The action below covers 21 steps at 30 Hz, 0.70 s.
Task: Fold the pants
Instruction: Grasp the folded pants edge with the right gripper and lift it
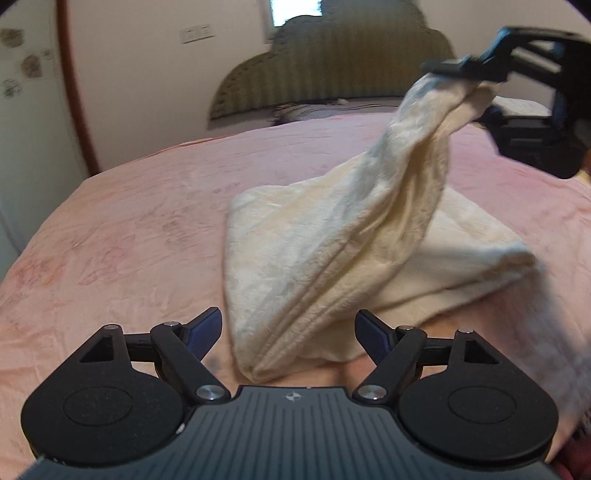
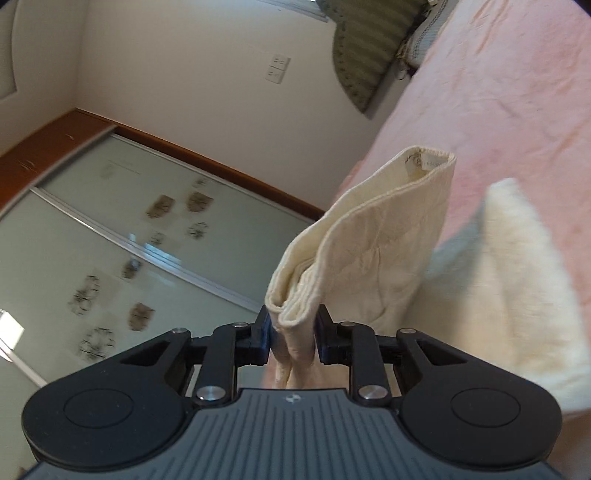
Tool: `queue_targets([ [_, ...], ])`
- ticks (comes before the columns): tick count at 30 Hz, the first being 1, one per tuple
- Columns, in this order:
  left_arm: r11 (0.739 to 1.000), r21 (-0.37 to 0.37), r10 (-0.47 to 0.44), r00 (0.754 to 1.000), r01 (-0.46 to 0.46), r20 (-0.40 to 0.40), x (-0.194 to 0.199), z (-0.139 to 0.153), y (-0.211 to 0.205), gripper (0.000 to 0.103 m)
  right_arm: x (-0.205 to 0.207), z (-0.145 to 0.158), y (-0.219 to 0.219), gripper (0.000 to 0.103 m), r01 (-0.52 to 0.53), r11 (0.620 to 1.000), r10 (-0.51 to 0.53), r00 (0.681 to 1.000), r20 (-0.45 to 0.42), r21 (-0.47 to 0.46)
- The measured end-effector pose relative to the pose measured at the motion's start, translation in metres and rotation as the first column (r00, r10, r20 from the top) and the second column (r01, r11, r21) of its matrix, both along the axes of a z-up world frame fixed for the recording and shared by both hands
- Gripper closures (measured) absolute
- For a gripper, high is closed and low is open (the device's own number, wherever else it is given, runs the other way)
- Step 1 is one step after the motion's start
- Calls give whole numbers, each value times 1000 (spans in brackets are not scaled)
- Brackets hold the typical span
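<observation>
Cream pants (image 1: 332, 251) lie partly bunched on the pink bed (image 1: 129, 229). One end is pulled up toward the upper right. My right gripper (image 1: 476, 79) is shut on that raised end, well above the bed. In the right wrist view the folded cream fabric (image 2: 354, 251) stands clamped in my right gripper (image 2: 293, 332), and the hem sticks out ahead. My left gripper (image 1: 288, 332) is open and empty, low over the bed. The near corner of the pants lies between its fingers.
A striped olive headboard cushion (image 1: 332, 62) stands at the far end of the bed. A wardrobe with glass sliding doors (image 2: 110, 240) and a wooden frame is to the left. A wall socket (image 1: 197, 33) is on the far wall.
</observation>
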State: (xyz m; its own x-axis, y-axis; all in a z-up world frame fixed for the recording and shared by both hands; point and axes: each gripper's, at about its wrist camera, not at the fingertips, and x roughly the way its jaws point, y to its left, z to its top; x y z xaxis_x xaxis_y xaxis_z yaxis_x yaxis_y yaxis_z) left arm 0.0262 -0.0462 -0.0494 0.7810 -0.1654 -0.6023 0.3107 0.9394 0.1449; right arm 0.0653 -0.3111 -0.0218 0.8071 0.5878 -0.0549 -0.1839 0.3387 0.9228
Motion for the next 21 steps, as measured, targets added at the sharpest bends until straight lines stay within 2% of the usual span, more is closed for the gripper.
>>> queue_targets([
  [5,988,11,155,985,-155,-81,16,-13,22,18,3,4,0,80,13,999,-14,999,32,30],
  [8,979,-66,182,972,-193,-149,18,-18,46,17,-5,-6,-7,80,36,999,-36,999,12,21],
  [10,978,-76,180,969,-195,-168,17,-16,52,17,-11,-17,-12,80,62,998,-62,998,-16,0],
  [13,984,-39,164,974,-171,-154,11,-14,48,17,-26,-41,-24,80,108,994,-109,991,-77,-21],
  [16,987,-25,154,977,-159,-148,9,-12,45,17,-40,-58,-33,80,152,980,-169,976,-135,-125],
  [21,987,-31,148,976,-155,-160,10,-14,51,17,-51,-78,-35,81,162,957,-211,958,-195,-242],
])
